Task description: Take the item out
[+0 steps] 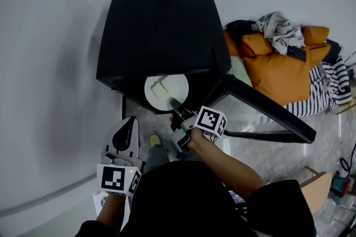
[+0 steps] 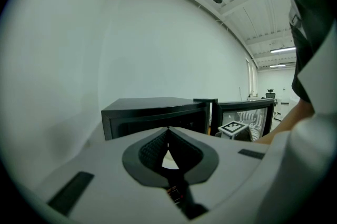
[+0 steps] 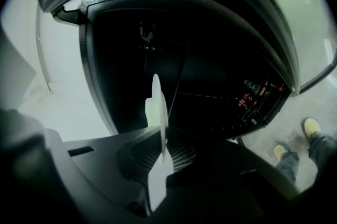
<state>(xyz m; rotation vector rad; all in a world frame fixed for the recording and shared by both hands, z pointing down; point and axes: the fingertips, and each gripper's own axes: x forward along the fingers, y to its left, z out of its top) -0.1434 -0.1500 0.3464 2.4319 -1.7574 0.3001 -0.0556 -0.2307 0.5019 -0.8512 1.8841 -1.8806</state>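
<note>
The left hand-held gripper hangs low beside the person's body with its jaws together and nothing between them, apart from the black cabinet. At the cabinet's open front sits the white plate with a pale piece on it. The right hand-held gripper is clamped narrowly on the plate's near rim, which shows edge-on between its pads in the right gripper view. To the right the glass door stands swung open, with orange cushions on the floor beyond.
</note>
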